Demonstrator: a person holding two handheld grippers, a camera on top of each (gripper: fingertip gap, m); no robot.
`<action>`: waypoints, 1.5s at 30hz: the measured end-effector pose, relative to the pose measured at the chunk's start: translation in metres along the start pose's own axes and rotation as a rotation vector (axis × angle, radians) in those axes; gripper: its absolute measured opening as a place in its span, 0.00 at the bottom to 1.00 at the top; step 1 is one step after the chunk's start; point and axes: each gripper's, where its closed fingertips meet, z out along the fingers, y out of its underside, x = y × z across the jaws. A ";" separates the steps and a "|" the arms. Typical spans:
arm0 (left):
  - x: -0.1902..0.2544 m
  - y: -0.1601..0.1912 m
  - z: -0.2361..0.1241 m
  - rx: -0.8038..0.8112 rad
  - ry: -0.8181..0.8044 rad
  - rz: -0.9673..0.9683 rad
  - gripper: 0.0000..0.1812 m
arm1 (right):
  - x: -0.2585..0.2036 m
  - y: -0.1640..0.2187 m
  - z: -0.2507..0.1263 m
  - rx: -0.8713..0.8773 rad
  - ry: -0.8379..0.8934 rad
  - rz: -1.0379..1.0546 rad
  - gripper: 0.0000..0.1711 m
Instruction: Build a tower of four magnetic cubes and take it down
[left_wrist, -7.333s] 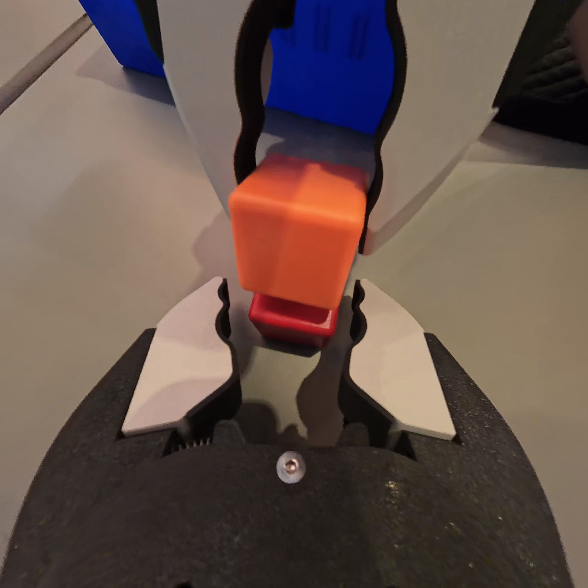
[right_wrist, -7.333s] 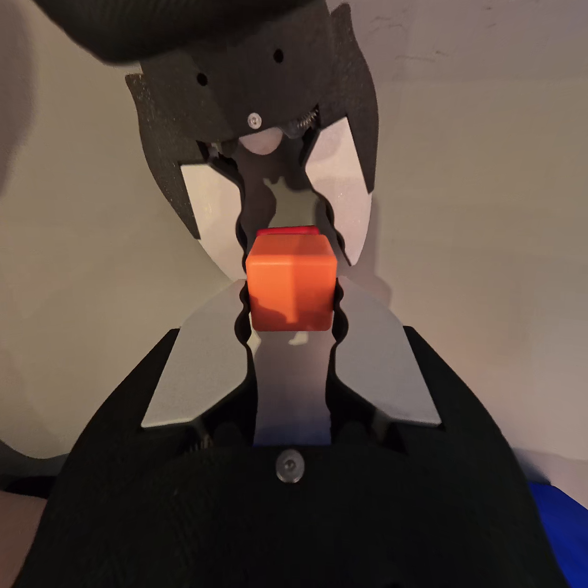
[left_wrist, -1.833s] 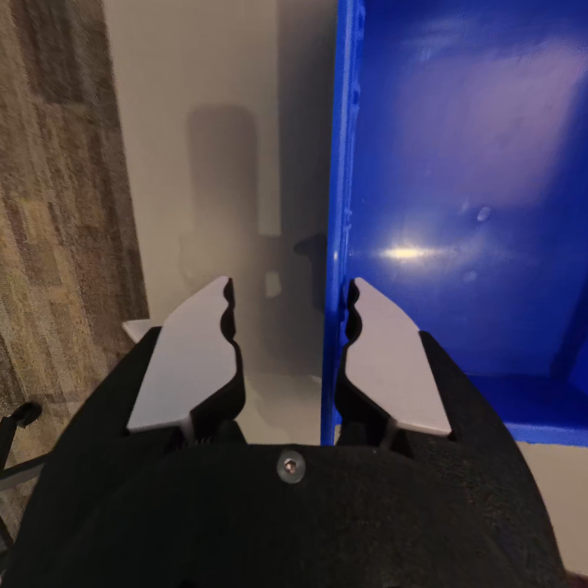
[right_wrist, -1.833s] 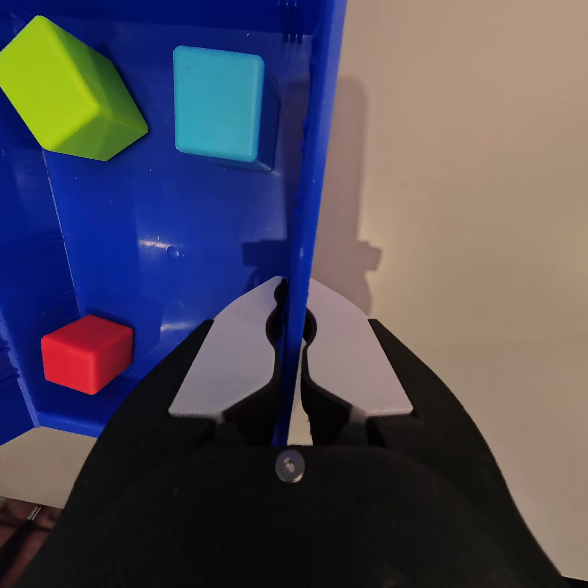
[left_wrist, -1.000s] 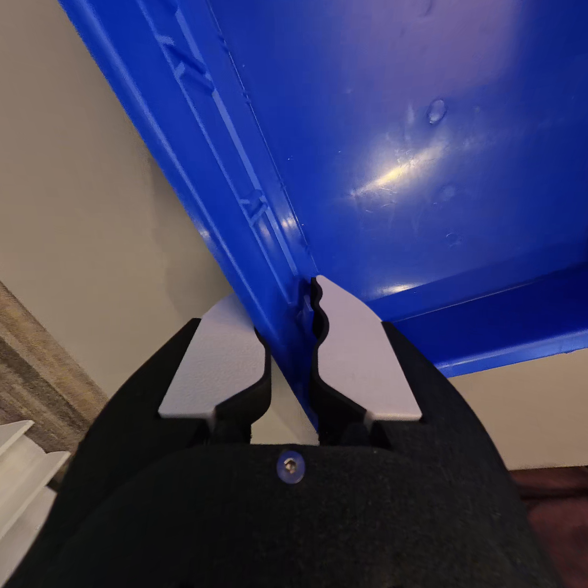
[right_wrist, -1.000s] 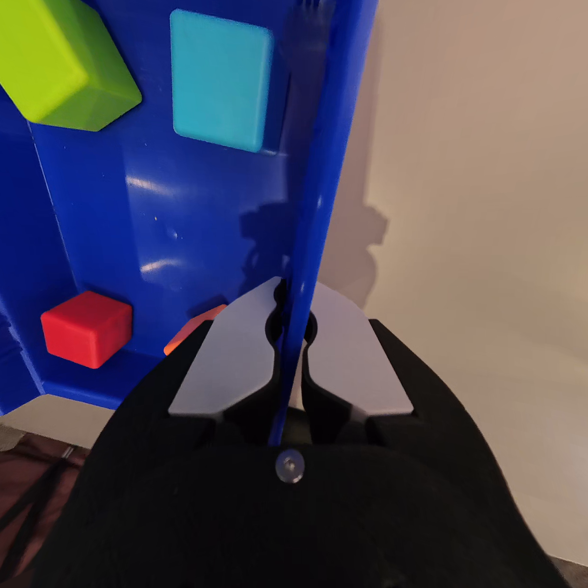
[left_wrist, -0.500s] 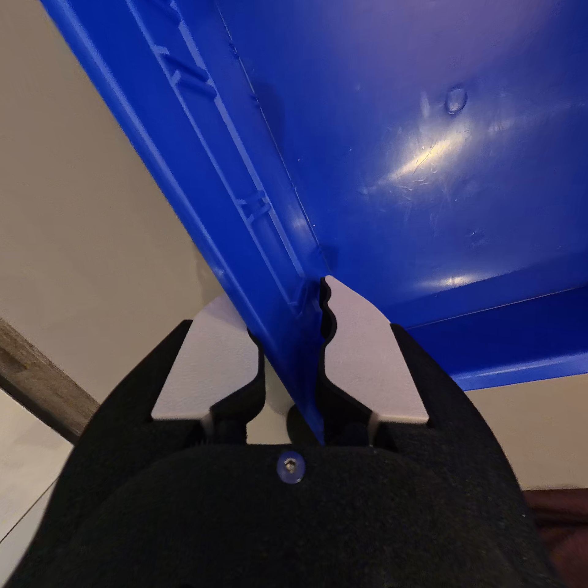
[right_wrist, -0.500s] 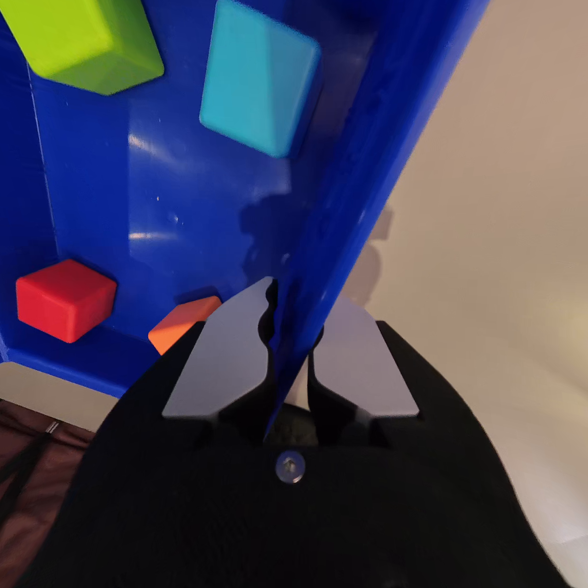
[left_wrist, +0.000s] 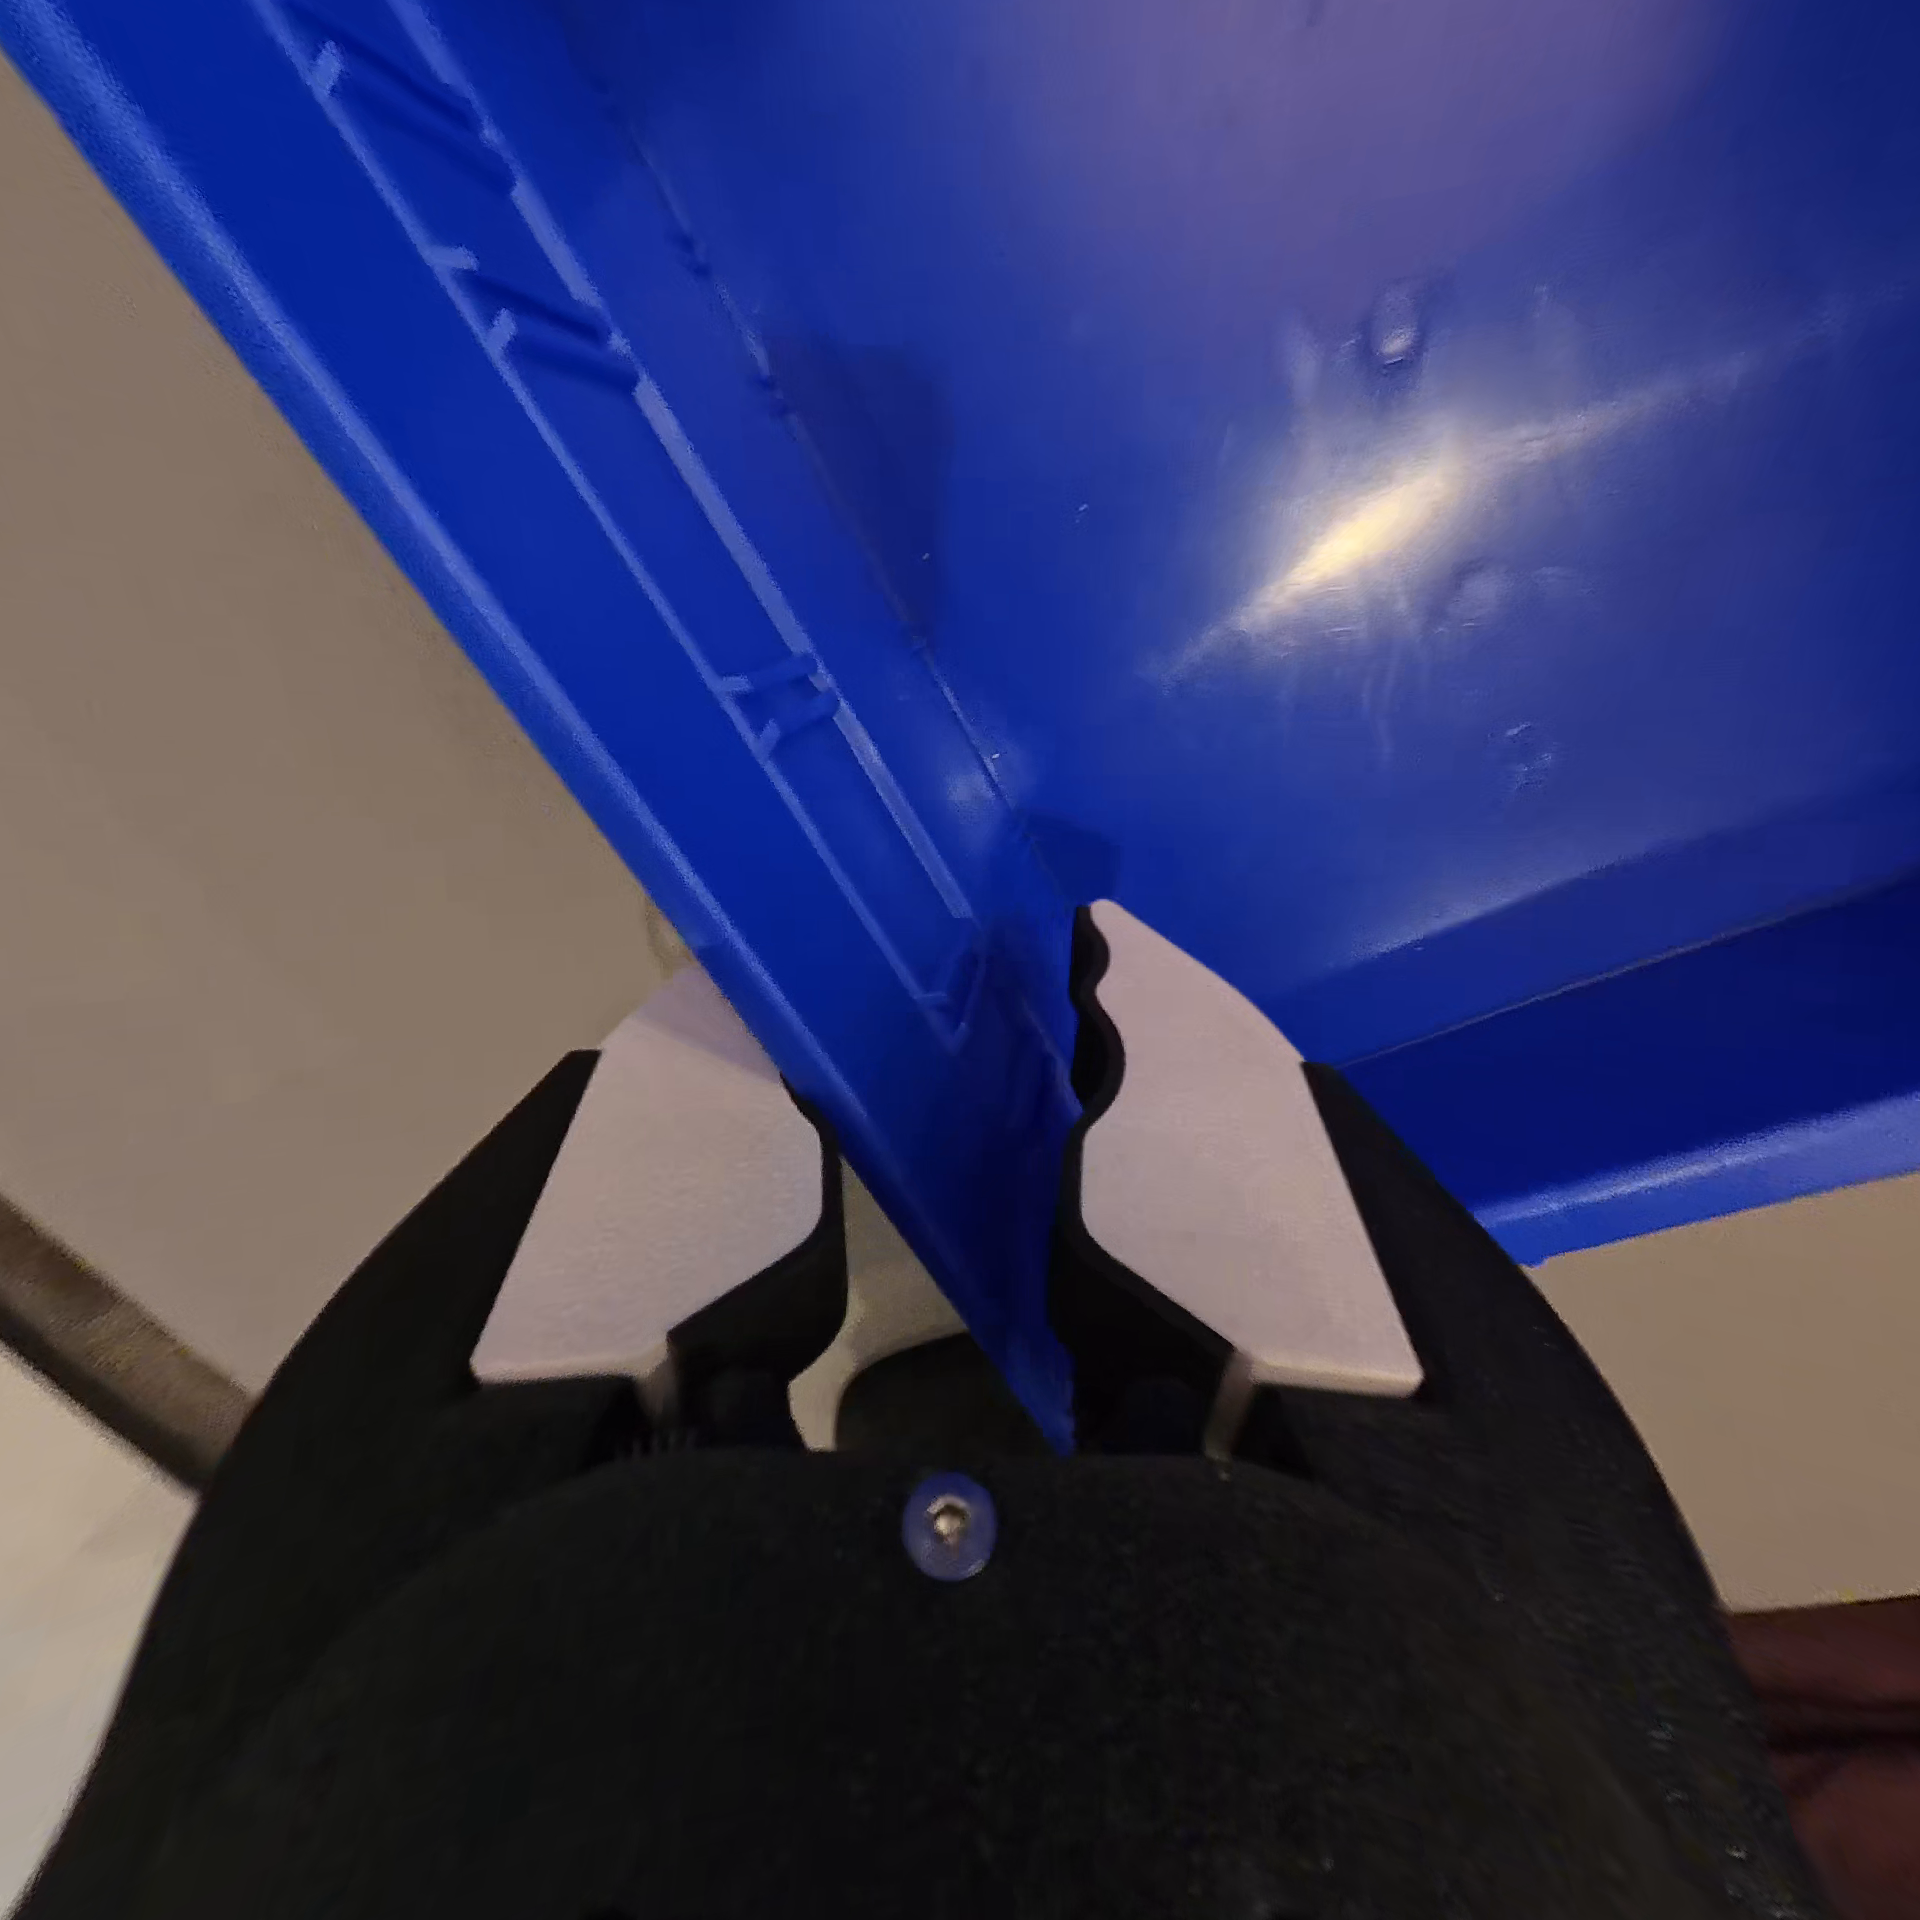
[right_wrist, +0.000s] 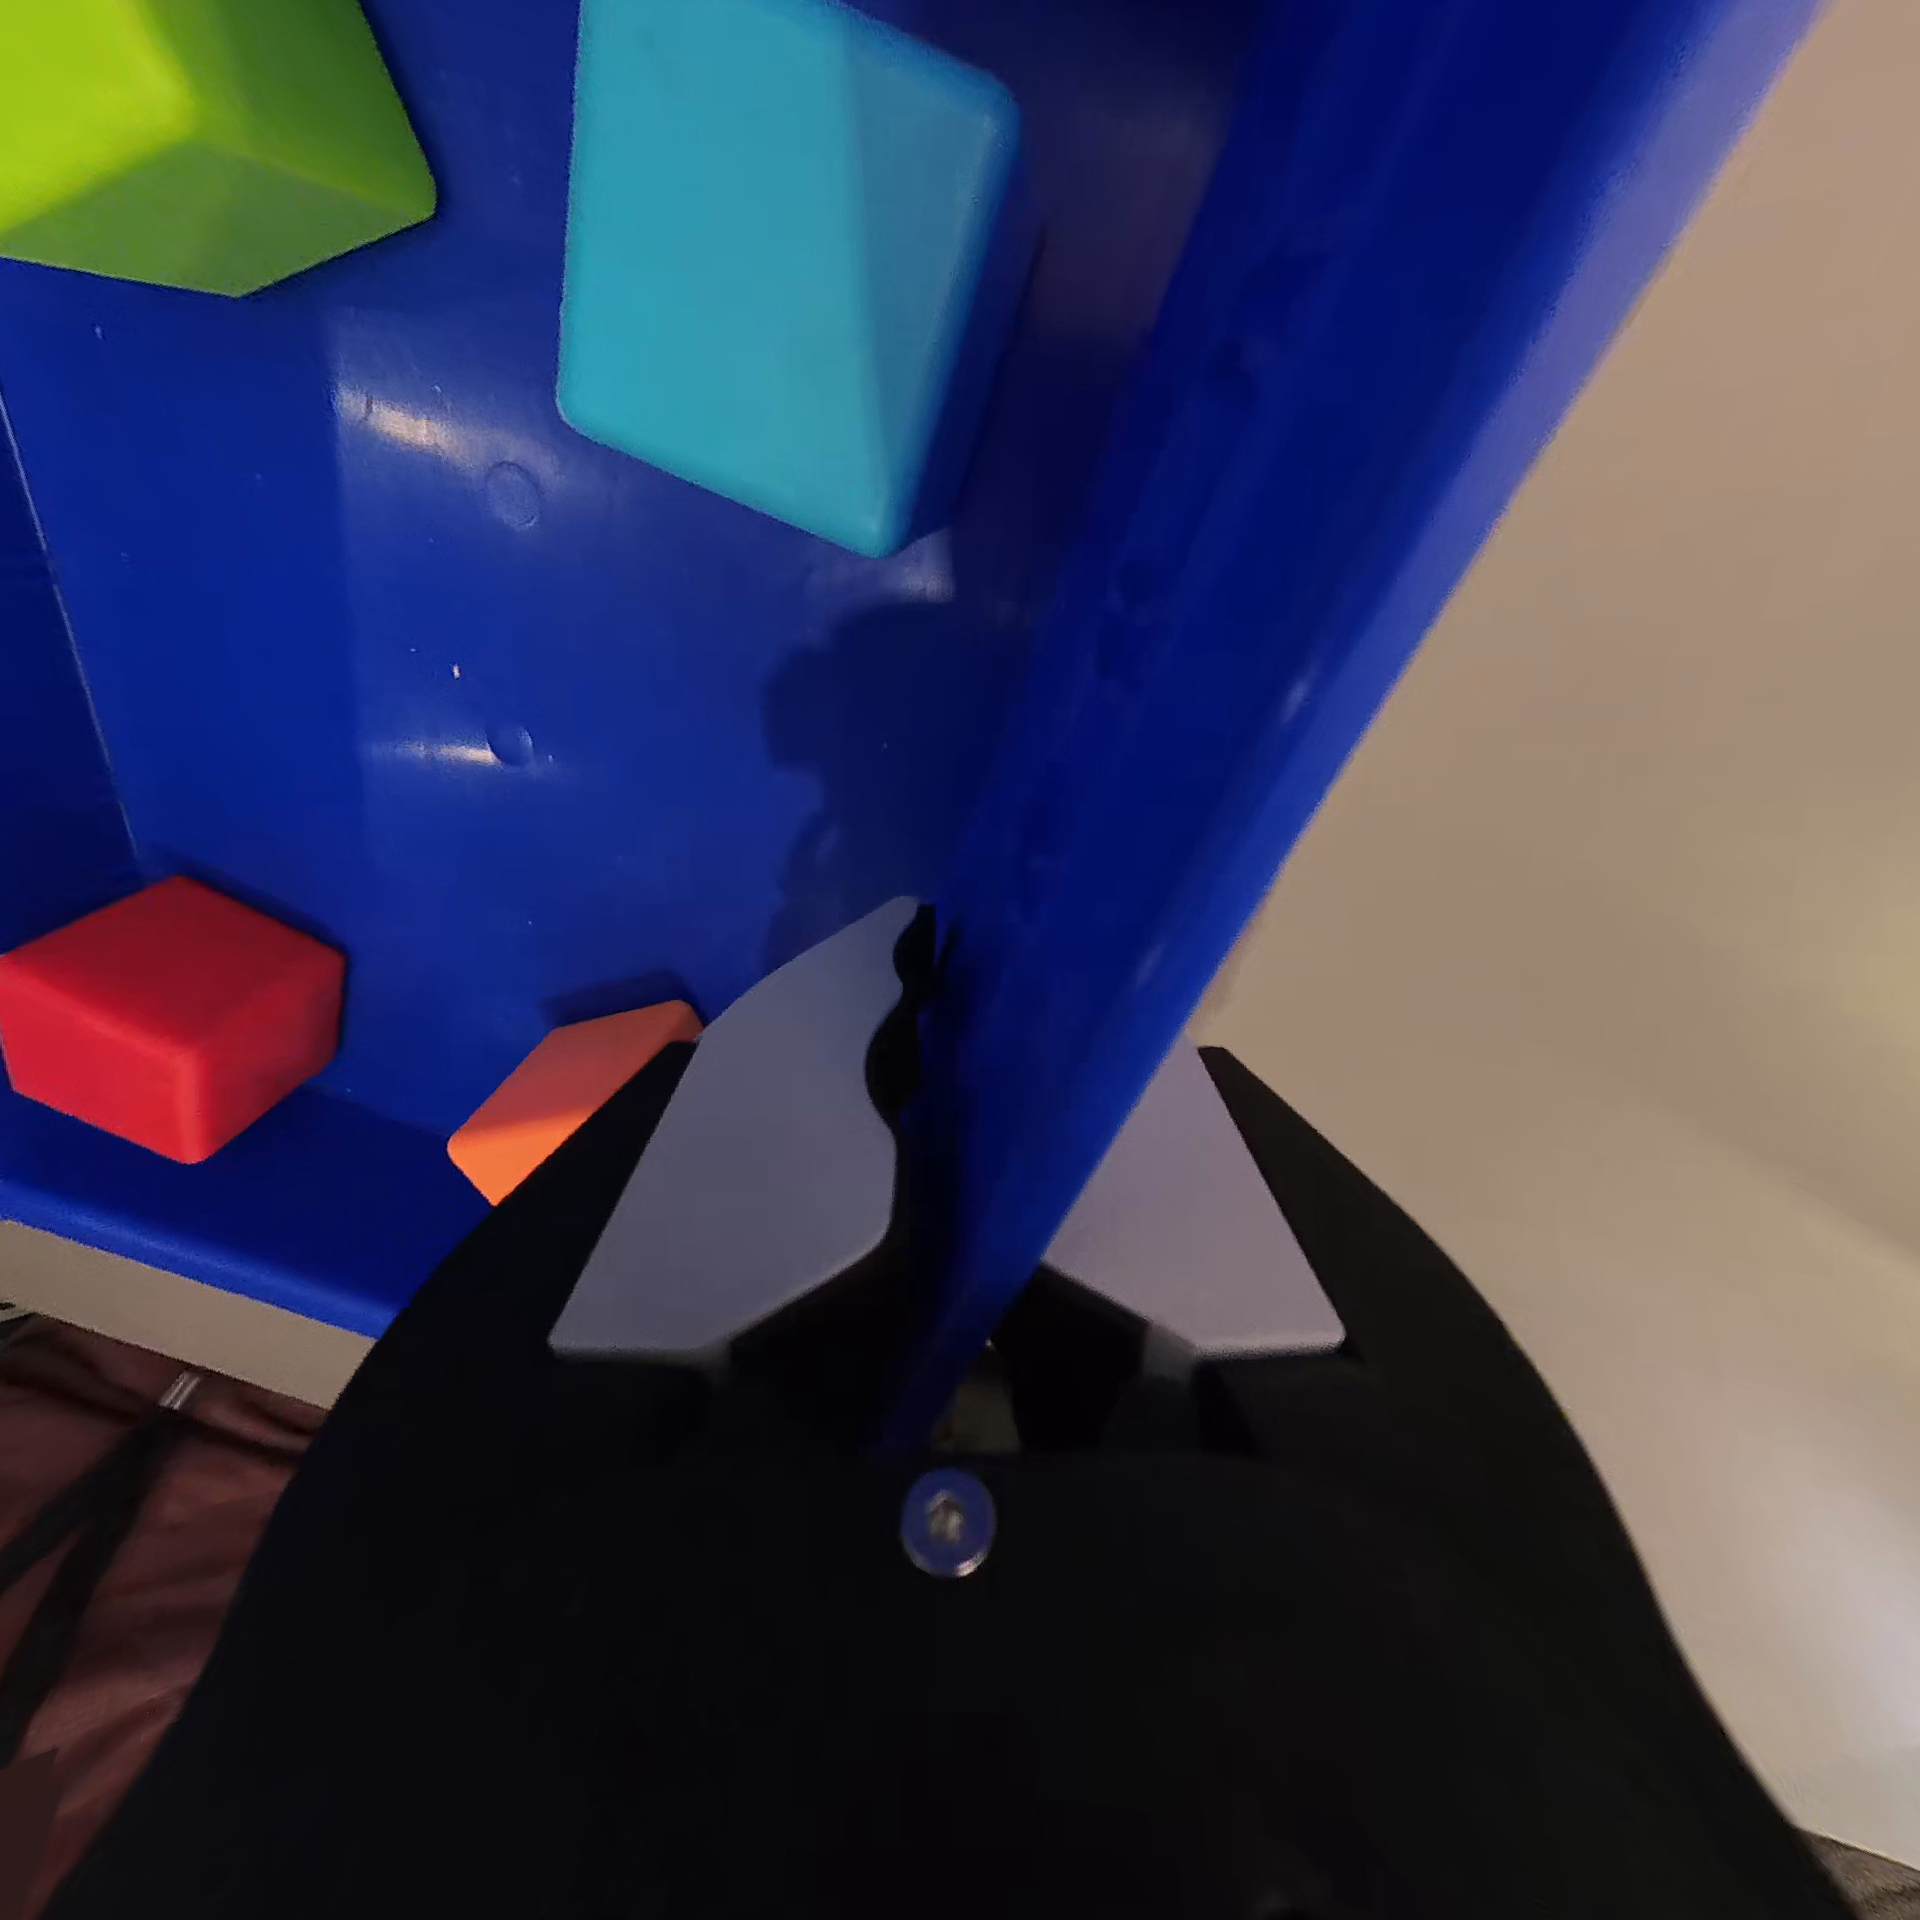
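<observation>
Right now both my claws are pinching the blue bin (right_wrist: 1195, 644) by its side walls: my left gripper (left_wrist: 935, 1049) is clamped over one wall, one finger outside and one inside, and my right gripper (right_wrist: 997, 1039) is closed the same way on the opposite wall, whose thin rim runs down between my fingers. The bin looks tilted in both views, so I judge I am carrying or tipping it. All four magnetic cubes lie loose inside, none stacked: the green cube (right_wrist: 177, 135) and the cyan cube (right_wrist: 769, 270) at the far end, the red cube (right_wrist: 166, 1018) and the orange cube (right_wrist: 561, 1101) toward the near wall, the orange one partly hidden behind my right finger. From that I take the tower to be already down and the cubes put away. The cubes look like hard, smooth plastic with rounded edges, light enough (I'd guess) to slide on the glossy floor when the bin leans, and their magnets may snap two together if they drift close. I would take any cube across two flat opposite faces, not corners. The bin itself seems stiff but thin-walled and slick, so a grip well down over the rim feels safest on the table (right_wrist: 1662, 831).
</observation>
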 end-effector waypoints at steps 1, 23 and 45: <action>0.005 -0.004 0.000 0.020 0.017 0.005 0.24 | 0.005 0.002 -0.001 0.001 -0.007 0.010 0.05; 0.013 -0.034 -0.109 0.500 0.440 0.001 0.40 | 0.074 0.054 -0.057 -0.081 -0.052 0.165 0.04; -0.216 0.121 -0.132 0.656 0.066 -0.700 0.34 | -0.249 -0.115 -0.136 -0.090 -0.114 -0.238 0.04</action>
